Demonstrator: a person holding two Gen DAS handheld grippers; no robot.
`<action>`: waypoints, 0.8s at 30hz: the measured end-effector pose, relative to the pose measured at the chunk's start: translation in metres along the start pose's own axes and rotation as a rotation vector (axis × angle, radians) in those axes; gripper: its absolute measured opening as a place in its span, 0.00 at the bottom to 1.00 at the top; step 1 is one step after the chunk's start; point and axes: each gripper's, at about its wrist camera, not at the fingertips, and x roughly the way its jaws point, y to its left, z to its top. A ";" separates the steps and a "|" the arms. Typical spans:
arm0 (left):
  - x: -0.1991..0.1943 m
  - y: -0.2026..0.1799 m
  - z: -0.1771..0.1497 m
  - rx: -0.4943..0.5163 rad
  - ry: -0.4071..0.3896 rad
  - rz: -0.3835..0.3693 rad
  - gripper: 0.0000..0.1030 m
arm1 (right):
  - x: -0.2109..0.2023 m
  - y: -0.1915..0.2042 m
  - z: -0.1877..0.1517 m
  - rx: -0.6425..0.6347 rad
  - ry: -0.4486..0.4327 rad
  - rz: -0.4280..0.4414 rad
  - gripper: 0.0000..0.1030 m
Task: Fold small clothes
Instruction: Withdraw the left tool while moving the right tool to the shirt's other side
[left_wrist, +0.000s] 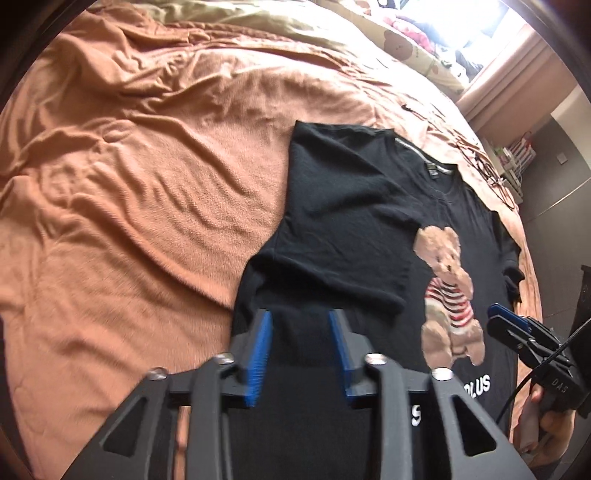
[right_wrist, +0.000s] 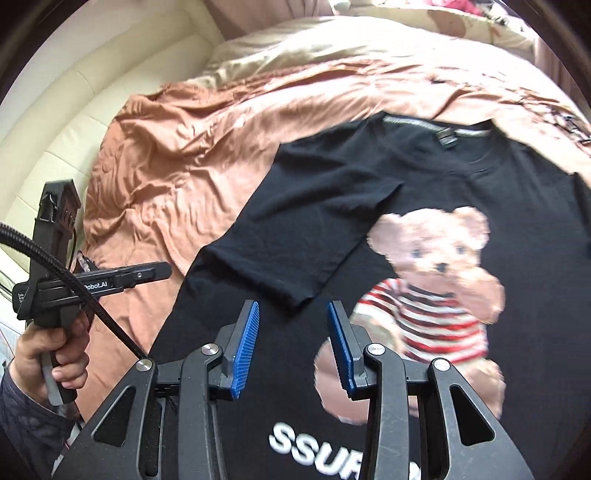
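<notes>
A black T-shirt with a teddy-bear print lies face up on an orange-brown bedsheet. One sleeve is folded inward onto the shirt's body. My left gripper hovers open just below that sleeve's hem, nothing between its blue pads. My right gripper is open too, over the shirt between the sleeve hem and the bear. Each gripper shows side-on in the other's view: the right gripper, the left gripper.
A hand holds the left gripper's handle, with a cable running from it. A cream padded headboard and beige duvet lie beyond the sheet. Dark cords sit on the bed's right edge, near patterned pillows.
</notes>
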 end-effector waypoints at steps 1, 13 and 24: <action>-0.008 -0.005 -0.003 0.006 -0.012 0.003 0.54 | -0.010 -0.003 -0.005 0.008 -0.008 -0.007 0.38; -0.056 -0.086 -0.045 0.066 -0.133 0.013 0.93 | -0.128 -0.072 -0.079 0.205 -0.160 -0.092 0.92; -0.062 -0.173 -0.094 0.109 -0.170 -0.018 0.93 | -0.223 -0.120 -0.152 0.320 -0.292 -0.122 1.00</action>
